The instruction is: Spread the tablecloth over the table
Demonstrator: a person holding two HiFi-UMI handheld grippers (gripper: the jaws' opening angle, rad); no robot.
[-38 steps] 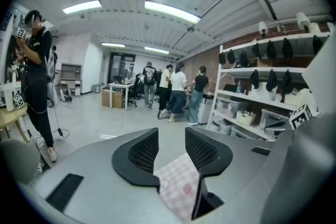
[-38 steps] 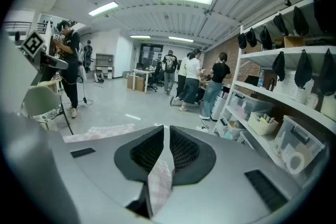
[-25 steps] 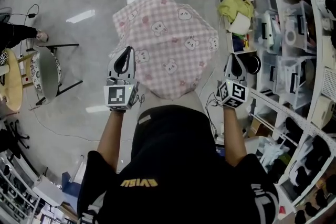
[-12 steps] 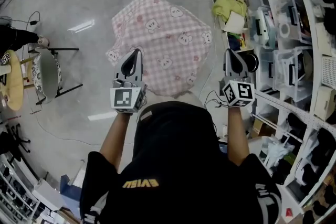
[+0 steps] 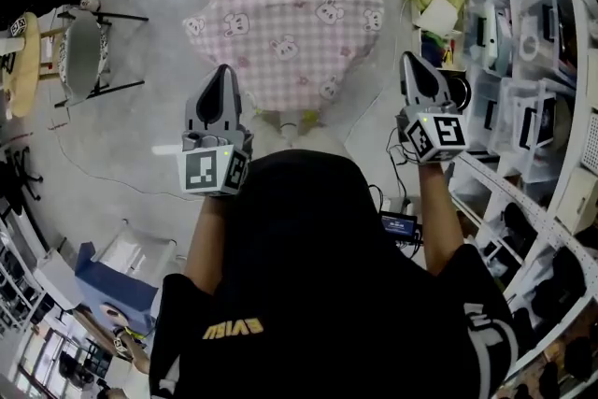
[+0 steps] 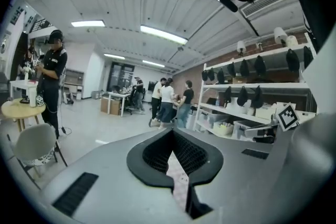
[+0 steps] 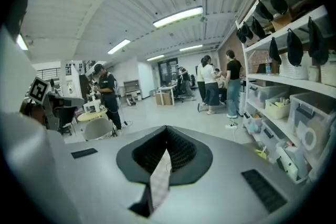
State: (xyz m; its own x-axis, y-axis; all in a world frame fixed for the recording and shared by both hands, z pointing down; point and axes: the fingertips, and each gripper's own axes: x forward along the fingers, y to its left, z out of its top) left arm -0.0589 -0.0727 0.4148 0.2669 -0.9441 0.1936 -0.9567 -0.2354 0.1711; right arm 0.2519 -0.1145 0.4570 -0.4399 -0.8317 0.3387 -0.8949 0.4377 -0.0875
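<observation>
The head camera is looking steeply down onto the tablecloth (image 5: 280, 14), the shelves (image 5: 533, 61) lying to its right. Cameras on the left hand-held gripper (image 5: 222, 72) and right hand-held gripper (image 5: 412, 61) are sitting close behind their jaws, facing roughly level along the shelves, both seemingly sharing the people (image 6: 168, 99) beside them.

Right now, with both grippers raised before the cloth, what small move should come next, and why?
Probably just lower both grippers and stop. The cloth already seems to lie spread flat, its near corner hanging down, and I see no big fold that needs a pull. The left gripper and right gripper are shut and hold nothing; the cloth shows only beyond their jaws.
</observation>
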